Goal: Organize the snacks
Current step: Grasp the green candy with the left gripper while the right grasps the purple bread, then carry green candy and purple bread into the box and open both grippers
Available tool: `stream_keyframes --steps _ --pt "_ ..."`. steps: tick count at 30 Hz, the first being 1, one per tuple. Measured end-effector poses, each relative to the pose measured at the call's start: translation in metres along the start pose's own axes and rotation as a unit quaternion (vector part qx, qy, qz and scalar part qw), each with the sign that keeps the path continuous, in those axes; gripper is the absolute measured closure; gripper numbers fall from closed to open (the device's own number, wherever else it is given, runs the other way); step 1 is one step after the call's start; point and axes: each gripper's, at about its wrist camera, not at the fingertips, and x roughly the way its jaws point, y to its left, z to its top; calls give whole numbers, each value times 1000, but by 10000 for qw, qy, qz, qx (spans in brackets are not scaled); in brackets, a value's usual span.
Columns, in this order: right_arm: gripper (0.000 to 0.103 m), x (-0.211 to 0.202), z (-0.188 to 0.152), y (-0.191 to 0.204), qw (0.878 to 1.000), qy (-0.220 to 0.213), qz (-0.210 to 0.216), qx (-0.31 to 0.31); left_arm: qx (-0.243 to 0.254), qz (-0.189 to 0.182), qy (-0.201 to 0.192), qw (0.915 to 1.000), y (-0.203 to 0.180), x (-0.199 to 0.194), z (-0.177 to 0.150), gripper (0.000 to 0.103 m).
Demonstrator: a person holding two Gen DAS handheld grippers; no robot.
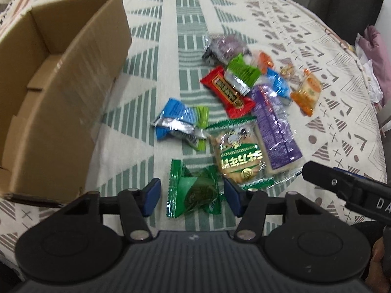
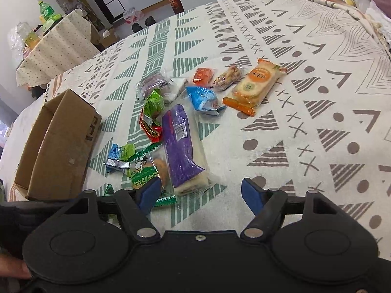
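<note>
1. Left wrist view: nearest the camera, the left tongs (image 1: pixel 192 196) are spread wide, and a dark green wrapped snack (image 1: pixel 193 190) lies on the patterned cloth of the bench (image 1: pixel 171 12) between the blue pads (image 1: pixel 152 196), touching neither.
2. Just beyond it lie a green-and-tan biscuit pack (image 1: pixel 238 156) and a long purple pack (image 1: pixel 276 124) side by side, with a red bar (image 1: pixel 227 91) farther back and a blue-and-green candy (image 1: pixel 179 122) to their left.
3. An open cardboard box (image 1: pixel 61 102) stands well to the left of the pile; the other black tool pokes in at the right edge.
4. Right wrist view: the right tongs (image 2: pixel 200 195) are also wide open and hold nothing; the left pad (image 2: pixel 149 195) overlaps the near end of the biscuit pack (image 2: pixel 146 173) in view, contact unclear.
5. The purple pack (image 2: pixel 180 144) lies just ahead, an orange cracker pack (image 2: pixel 254 85) farther right, and the box (image 2: pixel 56 144) to the left.
</note>
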Motion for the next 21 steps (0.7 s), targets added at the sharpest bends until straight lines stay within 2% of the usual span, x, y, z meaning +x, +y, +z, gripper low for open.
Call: stream_keyframes --steps 3,8,12,16,19,21 --pt "31 9 1 2 10000 34 -60 -50 -176 -92 146 9997 4 9 1 64" --pt "31 18 7 8 9998 24 -109 -174 -287 -113 183 9994 4 9 6 71" --pt "33 27 15 11 9995 -58 -203 -238 -373 -130 105 9992 9 5 13 72" --pt "43 42 19 10 9995 80 -241 -177 -367 -160 -23 9992 10 0 21 72" --pt "46 49 19 12 9996 171 -191 -124 -381 -139 -71 9992 10 -2 25 72" --pt "52 49 19 15 9995 250 -134 -162 -426 -122 -73 9990 12 -4 28 72"
